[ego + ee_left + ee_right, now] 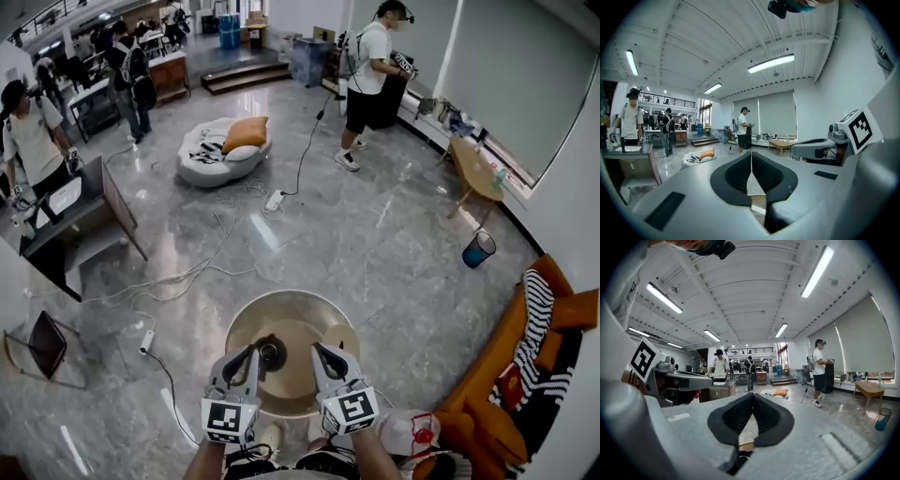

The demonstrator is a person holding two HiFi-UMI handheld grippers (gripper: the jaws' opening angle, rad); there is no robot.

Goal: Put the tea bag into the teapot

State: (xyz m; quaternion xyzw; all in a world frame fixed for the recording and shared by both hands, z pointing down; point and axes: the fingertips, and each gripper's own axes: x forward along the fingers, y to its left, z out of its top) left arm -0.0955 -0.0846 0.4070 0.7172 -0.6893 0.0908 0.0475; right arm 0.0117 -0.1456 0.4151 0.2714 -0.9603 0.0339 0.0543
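Observation:
A small dark teapot (271,353) stands on a round wooden table (287,309) in the head view, between my two raised grippers. No tea bag shows in any view. My left gripper (249,354) is held up left of the teapot, its jaws shut with nothing between them (751,157). Just right of the teapot, my right gripper (320,351) is also shut and empty (752,398). Both point nearly level across the room. Each gripper view catches the other gripper: the right one (820,149) and the left one (677,379).
A tan disc (343,337) lies on the table's right side. An orange sofa (525,366) with a striped cloth stands at right. Cables (187,272) run over the marble floor. Farther off are a white beanbag (223,150), a blue bucket (479,248) and several people.

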